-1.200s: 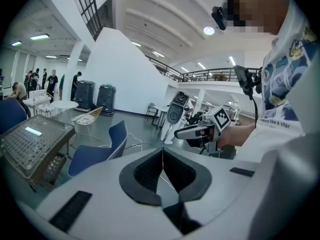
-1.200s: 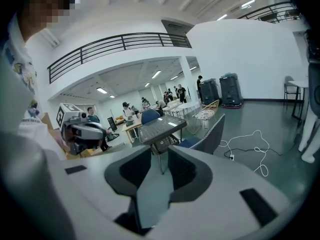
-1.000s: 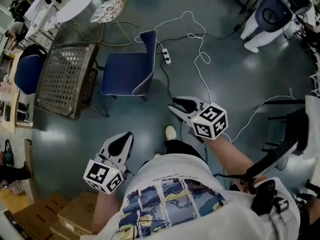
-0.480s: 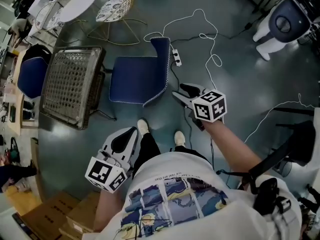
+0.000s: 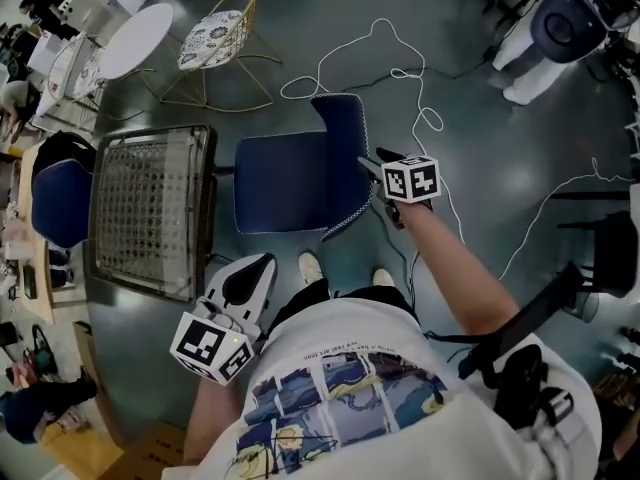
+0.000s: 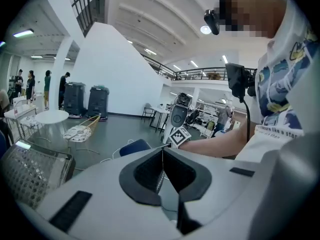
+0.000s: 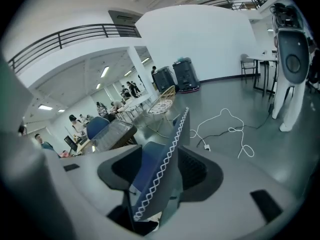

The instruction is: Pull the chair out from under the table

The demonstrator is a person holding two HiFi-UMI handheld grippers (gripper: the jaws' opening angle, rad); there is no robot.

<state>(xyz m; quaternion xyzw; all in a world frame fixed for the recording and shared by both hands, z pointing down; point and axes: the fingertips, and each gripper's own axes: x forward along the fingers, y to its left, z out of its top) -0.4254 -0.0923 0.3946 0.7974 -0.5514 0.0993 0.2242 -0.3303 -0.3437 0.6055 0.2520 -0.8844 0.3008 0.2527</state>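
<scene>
A blue chair (image 5: 290,183) with white edge stitching stands on the grey floor, its seat next to the right edge of the mesh-topped table (image 5: 150,208). My right gripper (image 5: 372,163) reaches to the upright backrest (image 5: 345,133). In the right gripper view the backrest's edge (image 7: 172,139) runs between the jaws of the right gripper (image 7: 161,154), which are opening wide around it. My left gripper (image 5: 262,263) hangs low by my body, away from the chair. Its jaws meet at the tip in the left gripper view (image 6: 162,151), with nothing in them.
A white cable (image 5: 400,68) and a power strip lie on the floor behind the chair. A wire chair (image 5: 212,38) and a round white table (image 5: 135,38) stand at the far left. Another blue chair (image 5: 55,203) sits beyond the table. A white robot (image 5: 555,28) stands far right.
My right gripper has gone forward and down to the chair's backrest, which now sits between its jaws. I have stepped closer to the chair. The left gripper stays by my side.
</scene>
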